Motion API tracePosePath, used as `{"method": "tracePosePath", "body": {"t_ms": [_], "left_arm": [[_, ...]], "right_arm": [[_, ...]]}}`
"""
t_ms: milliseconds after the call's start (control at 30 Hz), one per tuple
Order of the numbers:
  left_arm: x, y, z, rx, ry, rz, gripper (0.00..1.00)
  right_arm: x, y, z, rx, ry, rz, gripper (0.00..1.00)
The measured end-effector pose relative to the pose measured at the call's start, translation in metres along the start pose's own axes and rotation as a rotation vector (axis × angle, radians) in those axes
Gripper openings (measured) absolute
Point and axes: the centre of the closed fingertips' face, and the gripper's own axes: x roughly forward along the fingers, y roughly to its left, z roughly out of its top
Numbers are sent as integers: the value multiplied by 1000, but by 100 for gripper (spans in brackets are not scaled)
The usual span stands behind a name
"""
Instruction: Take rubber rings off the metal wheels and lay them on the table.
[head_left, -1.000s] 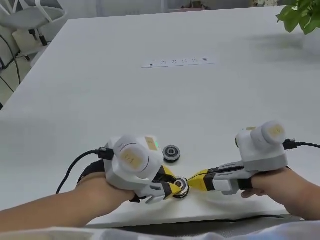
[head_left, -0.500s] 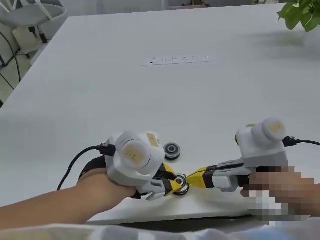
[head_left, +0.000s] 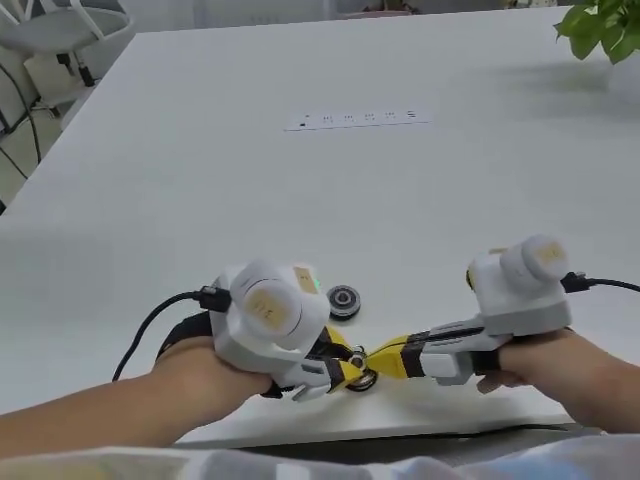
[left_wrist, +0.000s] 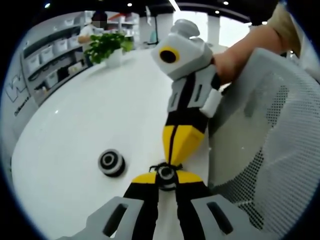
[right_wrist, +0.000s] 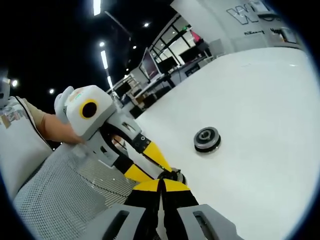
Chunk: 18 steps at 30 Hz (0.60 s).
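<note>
**Held wheel (left_wrist: 166, 176) sits between two facing grippers at the near edge of the surface (head_left: 300, 200).**
Left hand-held gripper (head_left: 350, 373) clamps the wheel across its rim. Right hand-held gripper (right_wrist: 161, 187), jaws pressed together, meets it head-on from the right at the rubber ring (left_wrist: 161, 166); grip on the rubber not resolvable. Second wheel (head_left: 343, 300) lies flat just beyond.

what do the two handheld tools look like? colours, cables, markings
Left tool and right tool match: blocky white-and-grey bodies topped by a round white dome with a pale yellow disc, black jaws ending in yellow wedge tips. A black cable leaves each body's rear. Forearms are bare.
</note>
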Motion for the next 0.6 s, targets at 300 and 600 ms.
{"method": "tracePosePath", "body": {"t_ms": [300, 600], "left_arm": [[0, 0, 1, -1, -6, 1, 12], [0, 0, 1, 1, -26, -11, 13]], "right_arm": [[-3, 6, 8, -4, -47, 30, 0], [-4, 4, 5, -28, -41, -13, 0]]}}
